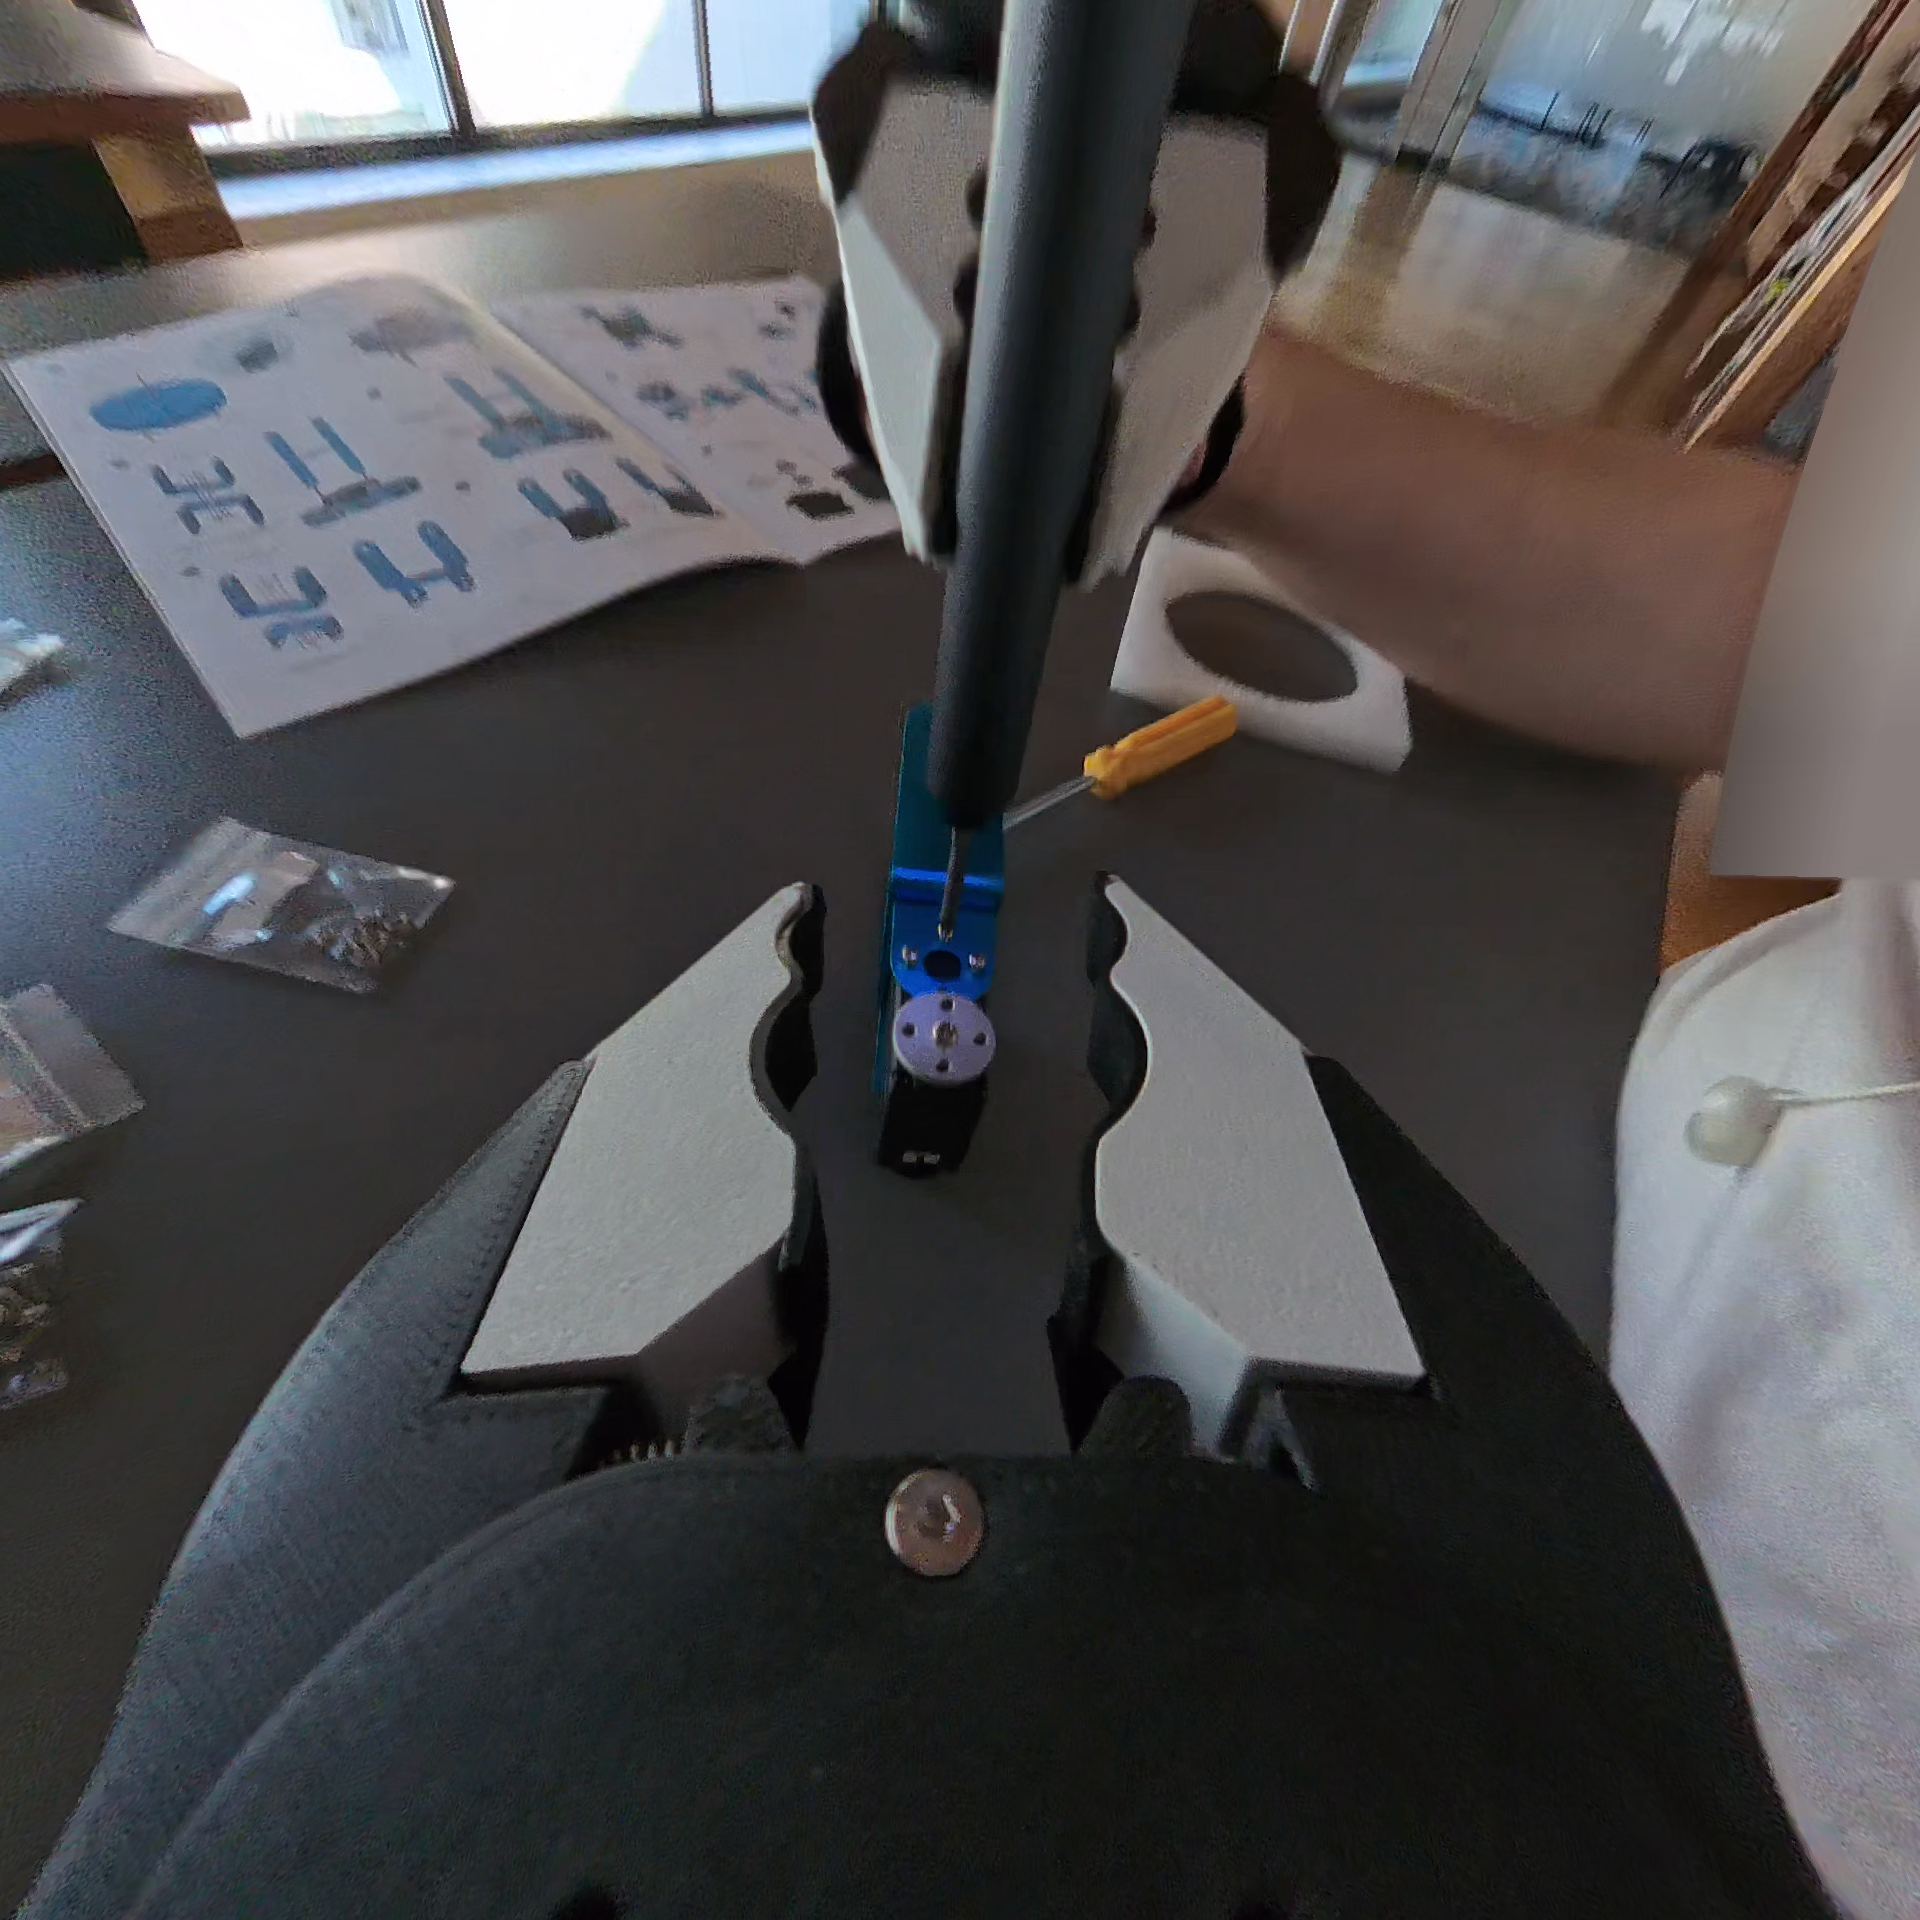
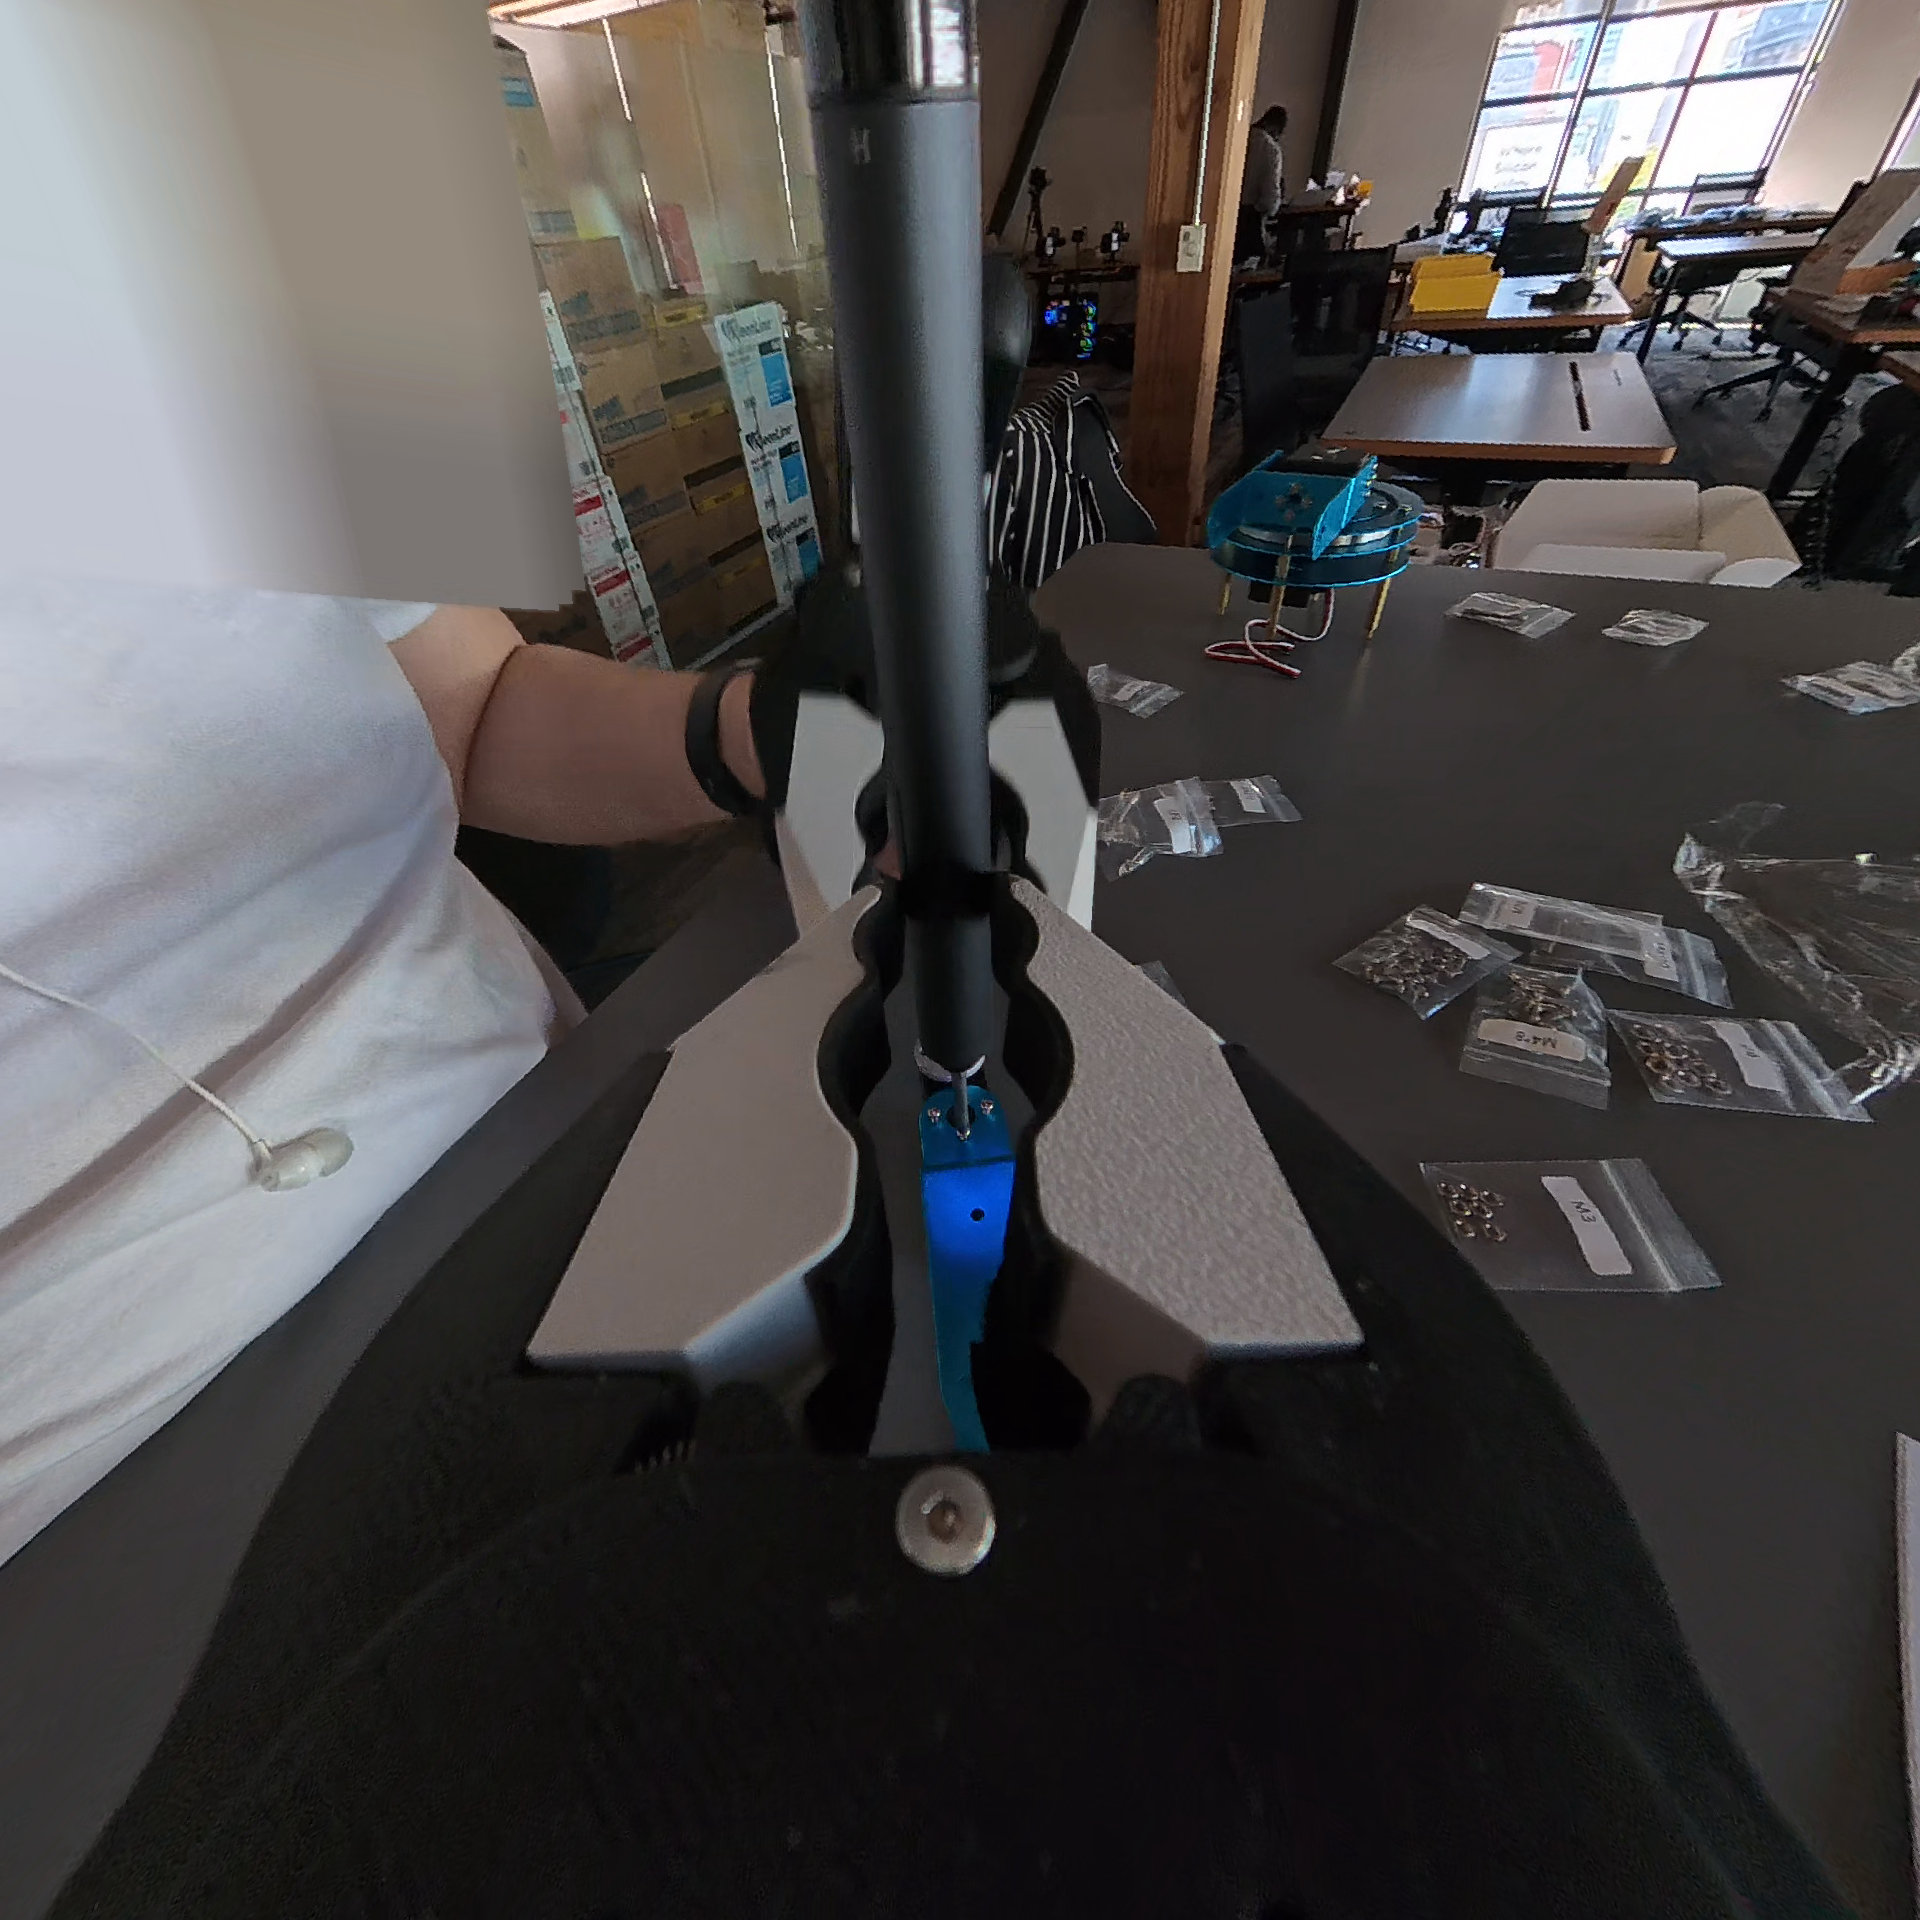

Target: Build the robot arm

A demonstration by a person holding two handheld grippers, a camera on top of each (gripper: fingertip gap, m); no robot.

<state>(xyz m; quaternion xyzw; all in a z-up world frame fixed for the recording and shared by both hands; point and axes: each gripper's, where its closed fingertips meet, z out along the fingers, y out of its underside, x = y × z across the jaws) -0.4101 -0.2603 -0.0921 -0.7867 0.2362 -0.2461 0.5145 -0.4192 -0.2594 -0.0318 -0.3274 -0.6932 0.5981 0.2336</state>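
A small blue metal bracket on a black servo with a purple round horn stands on the dark table. My left gripper is open, with a fingertip on either side of the bracket and not touching it. My right gripper is shut on a black powered screwdriver and holds it upright. Its thin bit rests on a screw on top of the bracket. The right gripper and the screwdriver also show in the left wrist view.
An open instruction booklet, a yellow-handled screwdriver and a white foam block lie behind the bracket. Bags of small hardware and clear wrap are scattered about. A round blue assembly stands far off. A person in white sits close. My right fingertips sit around 6 cm from my left ones.
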